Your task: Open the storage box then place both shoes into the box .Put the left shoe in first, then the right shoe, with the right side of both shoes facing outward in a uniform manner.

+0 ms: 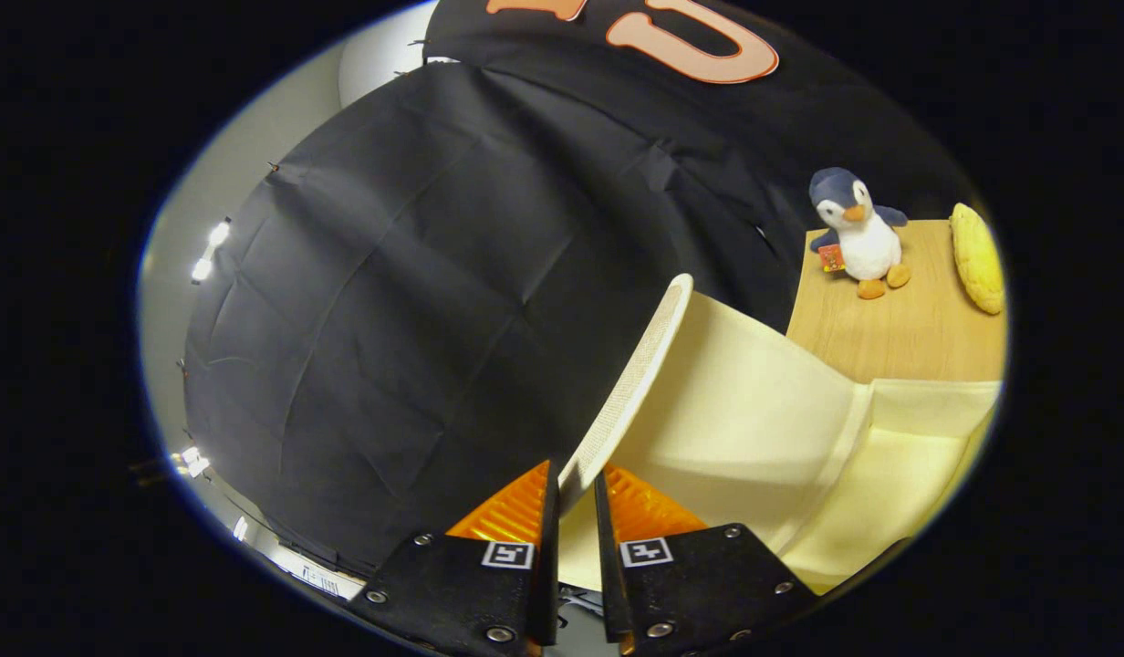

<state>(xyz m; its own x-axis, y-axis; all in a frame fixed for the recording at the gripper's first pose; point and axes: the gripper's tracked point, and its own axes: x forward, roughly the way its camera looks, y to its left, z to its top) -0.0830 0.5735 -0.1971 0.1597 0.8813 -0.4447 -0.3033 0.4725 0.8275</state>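
Where the storage box [799,411] opens, its raised lid [630,383] pinched between the closed gripper [576,497] fingers.

Claw-mounted fisheye, tilted view
Looks forward along the claw [576,497] fingers, close on the lid [630,383], counter [900,328] beyond.

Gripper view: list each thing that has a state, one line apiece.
Gripper: shut on the lid's edge, a finger on each side.
Lid: lifted, tilted up from the box.
Storage box: open, cream inside showing.
Penguin toy: upright on the wooden table.
Yellow cushion: lying beside the penguin.
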